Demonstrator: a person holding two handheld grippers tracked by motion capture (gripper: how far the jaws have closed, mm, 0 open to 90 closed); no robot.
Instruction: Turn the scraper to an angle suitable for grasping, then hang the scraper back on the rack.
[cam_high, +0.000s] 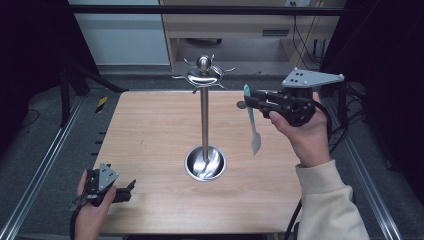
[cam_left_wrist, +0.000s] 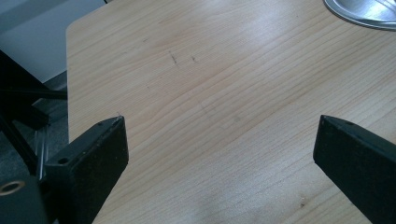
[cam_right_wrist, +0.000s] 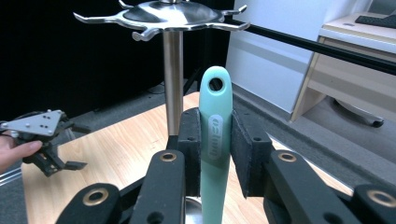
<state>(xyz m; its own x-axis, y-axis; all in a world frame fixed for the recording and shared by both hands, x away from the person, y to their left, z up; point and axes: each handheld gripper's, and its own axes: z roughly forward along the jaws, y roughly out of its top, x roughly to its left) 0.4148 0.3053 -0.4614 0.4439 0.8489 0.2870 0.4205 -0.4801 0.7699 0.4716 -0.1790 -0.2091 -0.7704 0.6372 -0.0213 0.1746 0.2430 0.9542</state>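
1. Your left hand (cam_high: 90, 202) rests low at the near left, holding the left gripper (cam_high: 131, 189) level, its jaws spread wide with nothing between them.
2. Your right hand (cam_high: 300, 127) is raised at the far right, sleeve showing at the wrist.
3. Your right gripper (cam_high: 246, 101) points left, jaws clamped on a handle.

table (cam_high: 150, 130): bare wood; desk (cam_high: 225, 30): behind; floor (cam_high: 50, 150): grey
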